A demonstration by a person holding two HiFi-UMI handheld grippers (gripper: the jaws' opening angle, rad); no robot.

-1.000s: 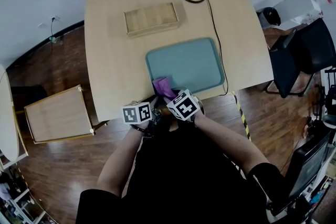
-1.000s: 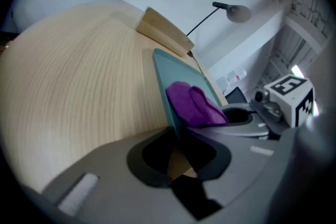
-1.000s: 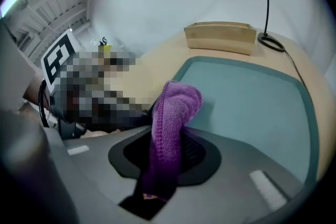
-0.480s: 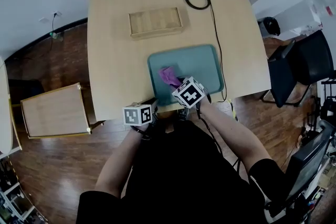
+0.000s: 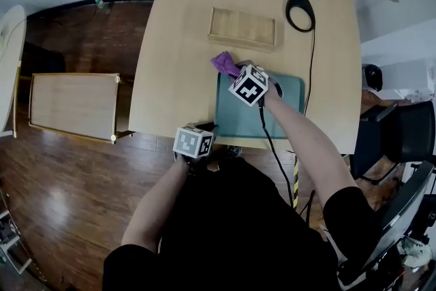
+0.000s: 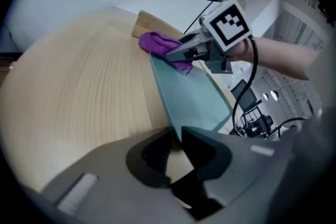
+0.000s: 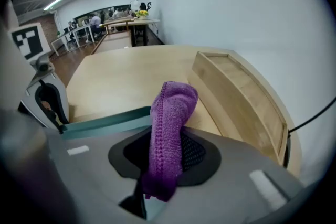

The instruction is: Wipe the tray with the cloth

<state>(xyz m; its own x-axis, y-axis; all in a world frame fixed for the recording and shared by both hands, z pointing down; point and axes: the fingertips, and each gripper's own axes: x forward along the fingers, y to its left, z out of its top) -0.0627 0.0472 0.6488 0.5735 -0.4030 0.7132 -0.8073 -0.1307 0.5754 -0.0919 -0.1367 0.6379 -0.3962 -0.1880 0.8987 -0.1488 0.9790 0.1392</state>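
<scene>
A teal tray (image 5: 253, 125) lies near the table's front edge, and my left gripper (image 5: 206, 129) is at its near-left corner. The tray's rim (image 6: 169, 107) runs into the narrow gap of the left gripper (image 6: 176, 137); the jaws are closed on it and are opening. My right gripper (image 5: 236, 73) is shut on a purple cloth (image 5: 223, 63) at the tray's far-left corner. The cloth (image 7: 170, 113) stands up folded between the right gripper's (image 7: 166, 147) jaws and hangs out past the tray's rim (image 7: 105, 120) towards the table. From the left gripper view, the cloth (image 6: 157, 42) rests on the far rim.
A shallow wooden box (image 5: 242, 27) lies just beyond the cloth. A black lamp base (image 5: 300, 10) with its cable stands at the far right of the tray. A low wooden table (image 5: 71, 105) is on the floor at the left, and a black chair (image 5: 402, 133) at the right.
My right gripper has carried the cloth from the tray's near-left part across to its far-left corner. The left gripper has stayed at the near-left corner. The head view has swung.
</scene>
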